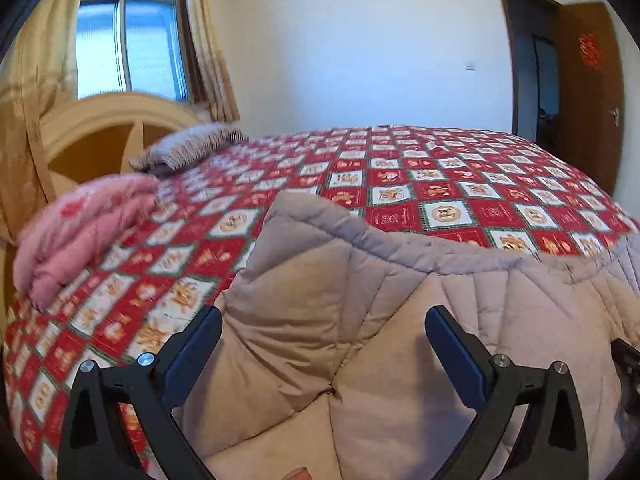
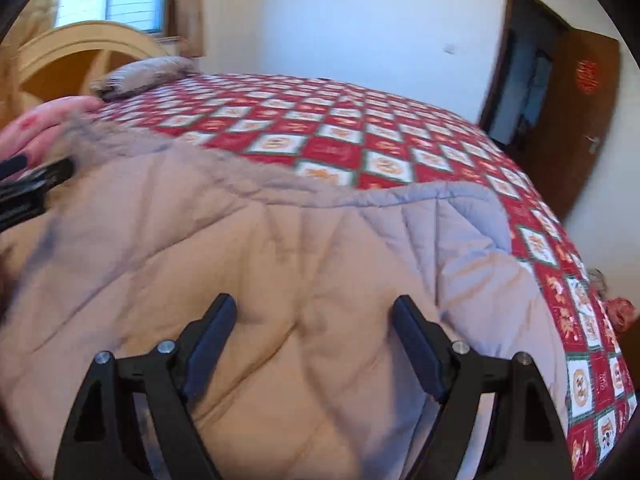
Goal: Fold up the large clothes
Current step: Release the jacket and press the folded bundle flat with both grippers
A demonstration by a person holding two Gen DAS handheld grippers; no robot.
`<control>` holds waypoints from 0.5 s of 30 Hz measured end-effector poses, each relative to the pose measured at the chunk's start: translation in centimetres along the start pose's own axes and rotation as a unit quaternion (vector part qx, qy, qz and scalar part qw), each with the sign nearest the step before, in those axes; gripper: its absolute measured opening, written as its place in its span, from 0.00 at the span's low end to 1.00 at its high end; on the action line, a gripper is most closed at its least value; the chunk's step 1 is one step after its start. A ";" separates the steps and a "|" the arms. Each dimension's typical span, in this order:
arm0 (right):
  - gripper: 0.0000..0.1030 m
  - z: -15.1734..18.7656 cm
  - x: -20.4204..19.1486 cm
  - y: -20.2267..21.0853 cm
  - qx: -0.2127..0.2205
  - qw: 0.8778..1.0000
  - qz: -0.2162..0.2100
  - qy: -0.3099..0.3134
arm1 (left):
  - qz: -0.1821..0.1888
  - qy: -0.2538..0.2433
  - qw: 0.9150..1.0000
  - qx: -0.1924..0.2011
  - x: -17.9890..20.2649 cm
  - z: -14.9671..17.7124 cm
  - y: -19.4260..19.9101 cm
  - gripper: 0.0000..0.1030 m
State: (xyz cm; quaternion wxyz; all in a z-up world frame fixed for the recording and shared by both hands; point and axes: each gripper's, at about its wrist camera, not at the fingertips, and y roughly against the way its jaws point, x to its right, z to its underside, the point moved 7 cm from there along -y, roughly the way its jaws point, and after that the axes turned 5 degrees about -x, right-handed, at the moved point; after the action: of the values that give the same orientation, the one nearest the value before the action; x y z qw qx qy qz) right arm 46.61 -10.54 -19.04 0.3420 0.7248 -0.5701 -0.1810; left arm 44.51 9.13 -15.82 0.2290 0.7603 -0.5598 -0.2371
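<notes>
A large beige quilted garment [image 1: 480, 300] with a grey hem lies spread on the near part of the bed. In the right wrist view the garment [image 2: 280, 240] fills the lower half, its grey edge running across the middle. My left gripper [image 1: 322, 318] stands open over the garment's left corner, which is puffed up and folded over, and no cloth is pinched between its fingers. My right gripper [image 2: 314, 306] is open too, hovering just above the padded cloth further right. The left gripper [image 2: 36, 184] shows blurred at the left edge of the right wrist view.
A red and white checked bedspread [image 1: 400, 184] covers the bed. A folded pink blanket [image 1: 80, 232] and a grey pillow [image 1: 192, 148] lie by the wooden headboard [image 1: 92, 128]. A curtained window is behind them and a brown door [image 1: 588, 92] stands open at far right.
</notes>
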 end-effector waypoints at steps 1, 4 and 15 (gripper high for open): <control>0.80 -0.4 1.0 -0.9 -0.002 1.000 0.008 -0.011 | 0.000 0.005 1.000 -0.004 -0.2 0.0 -0.6 0.99; 0.80 -1.1 3.6 -3.2 -0.014 0.997 -0.003 -0.070 | -0.004 0.023 0.999 -0.026 -0.9 0.4 -3.0 0.99; 0.88 -1.6 4.2 -6.7 -0.032 0.994 -0.012 -0.100 | 0.031 0.079 0.991 -0.107 -1.4 3.5 -9.3 0.99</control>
State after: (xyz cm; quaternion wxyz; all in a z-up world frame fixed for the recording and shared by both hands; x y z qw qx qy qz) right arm 53.54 -13.27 -22.12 0.3038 0.6983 -0.5870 -0.2750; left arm 48.92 12.64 -24.08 0.3603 0.7299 -0.5346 -0.2275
